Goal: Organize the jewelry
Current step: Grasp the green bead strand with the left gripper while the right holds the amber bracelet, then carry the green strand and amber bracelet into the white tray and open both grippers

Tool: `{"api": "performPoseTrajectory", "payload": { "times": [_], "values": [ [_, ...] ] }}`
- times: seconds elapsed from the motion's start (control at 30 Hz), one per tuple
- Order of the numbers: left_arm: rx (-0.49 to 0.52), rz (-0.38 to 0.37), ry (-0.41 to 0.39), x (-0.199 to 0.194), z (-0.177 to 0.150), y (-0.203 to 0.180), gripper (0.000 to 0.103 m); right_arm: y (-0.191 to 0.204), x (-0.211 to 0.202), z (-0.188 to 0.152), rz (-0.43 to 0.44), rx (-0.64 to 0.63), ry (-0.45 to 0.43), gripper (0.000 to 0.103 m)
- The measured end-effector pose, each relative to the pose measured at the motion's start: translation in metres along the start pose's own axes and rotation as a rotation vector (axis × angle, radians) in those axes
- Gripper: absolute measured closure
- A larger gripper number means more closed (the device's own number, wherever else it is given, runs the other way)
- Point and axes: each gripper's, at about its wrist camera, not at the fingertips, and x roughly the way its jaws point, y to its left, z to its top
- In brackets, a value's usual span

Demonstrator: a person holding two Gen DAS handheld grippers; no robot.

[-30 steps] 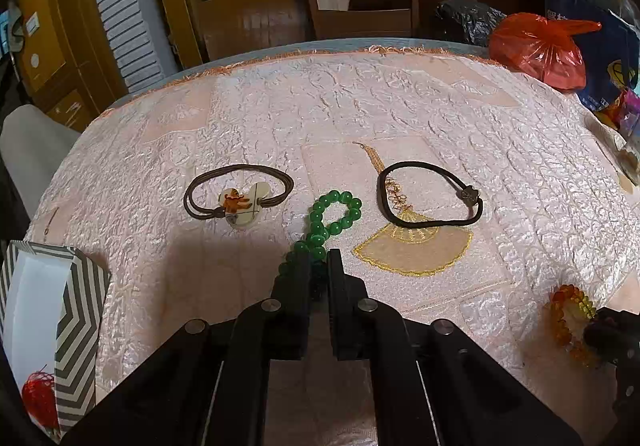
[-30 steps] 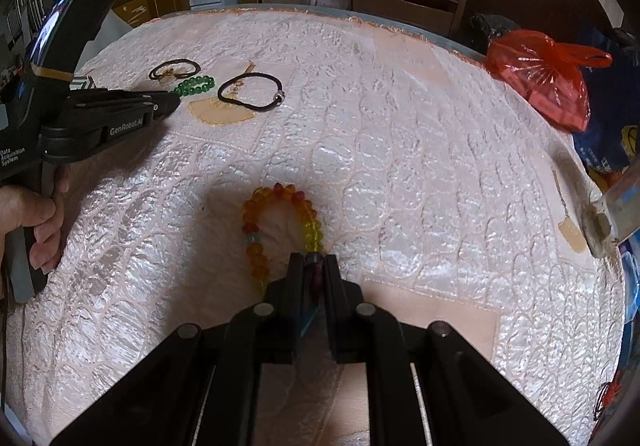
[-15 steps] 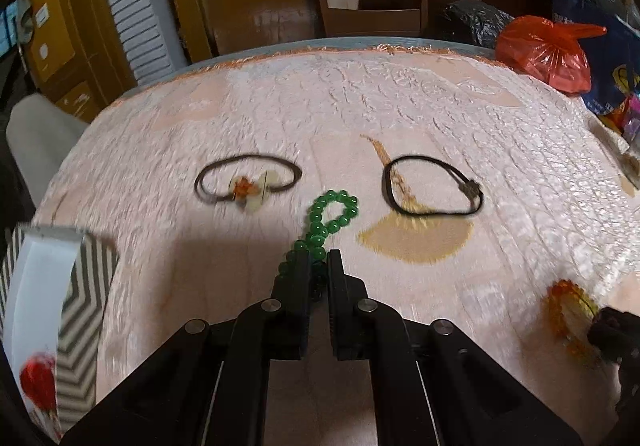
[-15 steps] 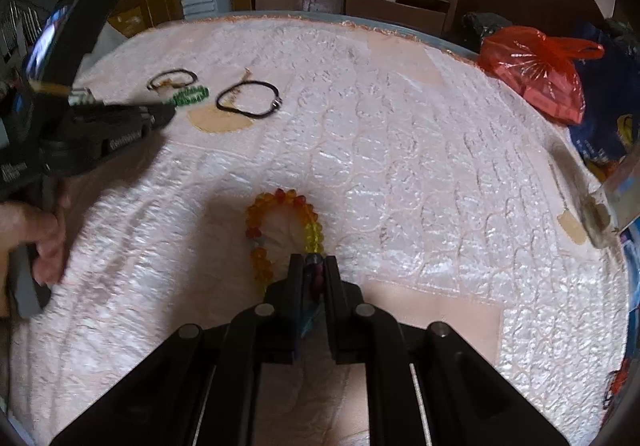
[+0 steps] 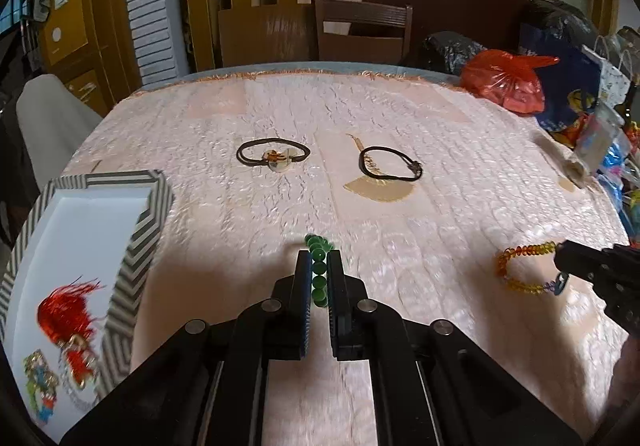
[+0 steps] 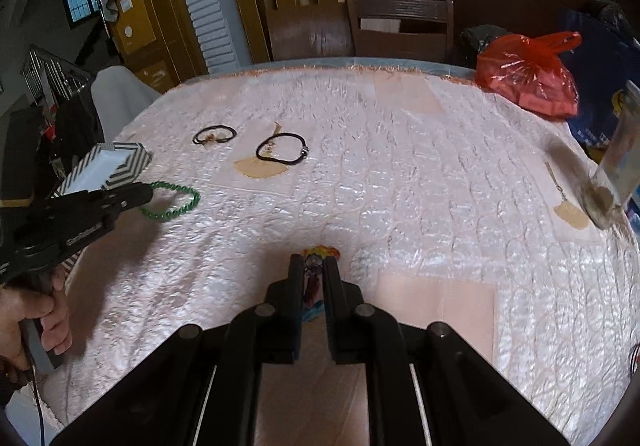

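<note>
A: Both bracelets are up off the counter (image 5: 400, 105). The left gripper (image 5: 319, 270) has its jaws closed on the green bead bracelet (image 5: 319, 266), and from the right wrist view the loop (image 6: 172, 201) hangs free past the tips, just beside the striped box (image 6: 120, 161).

B: And the right gripper (image 6: 313, 274)?

A: Jaws clamped nearly together on the orange-yellow bead bracelet (image 5: 524, 266), which droops out ahead of it. The grip looks to be on just a bead or a charm at one end.

B: So what worries you?

A: Slippage, mainly. Round, glossy beads pinched at one point could roll out of the jaws if a hand swings fast, and the frames are already blurred. A dangling loop could also snag the box's rim (image 5: 148, 221) on the way in and drop outside it.

B: Is the box free to take them?

A: Partly. A red tasselled piece (image 5: 68, 310) and a small multicoloured ornament (image 5: 40, 382) already lie at its near end; the far end is bare white. Beads dropped on the tassel might tangle.

B: Anything in the path?

A: Not between the left gripper and the box. Two hair ties, one with a pale charm (image 5: 274, 155) and a plain black one (image 5: 390, 165), lie farther back, well apart from both grippers. The red plastic bag (image 5: 508, 81) and clutter sit at the far right edge.
</note>
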Motion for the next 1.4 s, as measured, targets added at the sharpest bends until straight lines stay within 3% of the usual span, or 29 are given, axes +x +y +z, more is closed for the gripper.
{"api": "performPoseTrajectory", "payload": {
  "times": [0.3,0.77,1.4],
  "values": [
    [-0.026,-0.015,-0.046,-0.047,-0.022,0.011,0.090,0.016,-0.040,-0.008,0.039,0.002,-0.105,0.094],
    [-0.014,-0.054,-0.115,-0.095,-0.033,0.012,0.090,0.015,-0.069,-0.015,0.017,0.016,-0.149,0.094],
    [-0.076,-0.020,-0.169,-0.126,-0.039,0.058,0.090,0.101,-0.060,0.007,0.014,-0.107,-0.133,0.094]
  ]
}}
